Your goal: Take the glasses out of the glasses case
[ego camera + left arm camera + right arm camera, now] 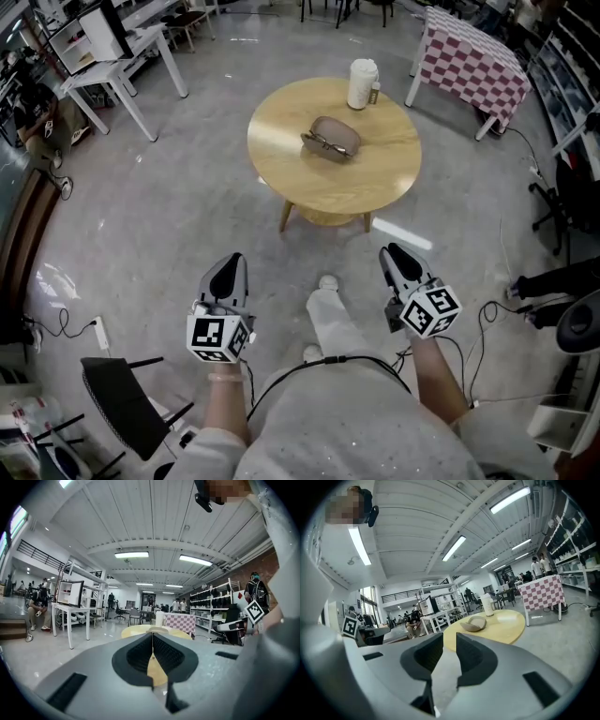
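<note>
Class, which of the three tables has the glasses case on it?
The round wooden table, with the glasses case near its middle. The others are rectangular: a white table and a checked-cloth table.

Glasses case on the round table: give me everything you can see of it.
The glasses case is a taupe oval clamshell, soft-looking and apparently open, with dark-framed glasses lying in its near half. It lies near the middle of the round wooden table, apart from the white container. Nothing else touches it.

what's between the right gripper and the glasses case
Between the right gripper and the glasses case lies only bare floor, then the round table's bare near top, as the head view shows.
</note>
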The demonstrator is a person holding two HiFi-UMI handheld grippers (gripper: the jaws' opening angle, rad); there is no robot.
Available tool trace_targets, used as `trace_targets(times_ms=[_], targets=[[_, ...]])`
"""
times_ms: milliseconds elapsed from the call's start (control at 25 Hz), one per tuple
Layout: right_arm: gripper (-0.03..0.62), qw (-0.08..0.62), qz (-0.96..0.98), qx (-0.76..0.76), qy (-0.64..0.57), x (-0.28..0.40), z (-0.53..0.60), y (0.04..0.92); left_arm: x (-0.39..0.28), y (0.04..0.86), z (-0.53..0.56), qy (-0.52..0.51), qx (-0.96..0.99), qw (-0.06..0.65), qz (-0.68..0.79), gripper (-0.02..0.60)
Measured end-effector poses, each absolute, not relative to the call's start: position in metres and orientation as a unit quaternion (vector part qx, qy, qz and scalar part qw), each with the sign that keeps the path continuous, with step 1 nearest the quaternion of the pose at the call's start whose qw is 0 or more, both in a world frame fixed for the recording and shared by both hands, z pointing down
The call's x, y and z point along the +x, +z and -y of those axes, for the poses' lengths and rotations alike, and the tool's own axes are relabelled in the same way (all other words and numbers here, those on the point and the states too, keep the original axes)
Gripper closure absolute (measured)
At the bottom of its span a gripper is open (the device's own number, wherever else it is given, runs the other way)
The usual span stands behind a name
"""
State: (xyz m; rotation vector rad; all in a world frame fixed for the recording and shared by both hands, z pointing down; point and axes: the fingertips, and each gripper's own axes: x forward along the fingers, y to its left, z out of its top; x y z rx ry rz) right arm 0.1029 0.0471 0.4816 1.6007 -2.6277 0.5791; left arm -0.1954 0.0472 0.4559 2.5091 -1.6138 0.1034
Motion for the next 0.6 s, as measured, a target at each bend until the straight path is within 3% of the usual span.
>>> trace_targets(times_ms=[600], targets=[[0.502,0.023,0.856,0.475,0.204,0.088,0.102,0.486,-0.196,0.460,0.078,0.042,0.822,0.096,0.560,0.575]])
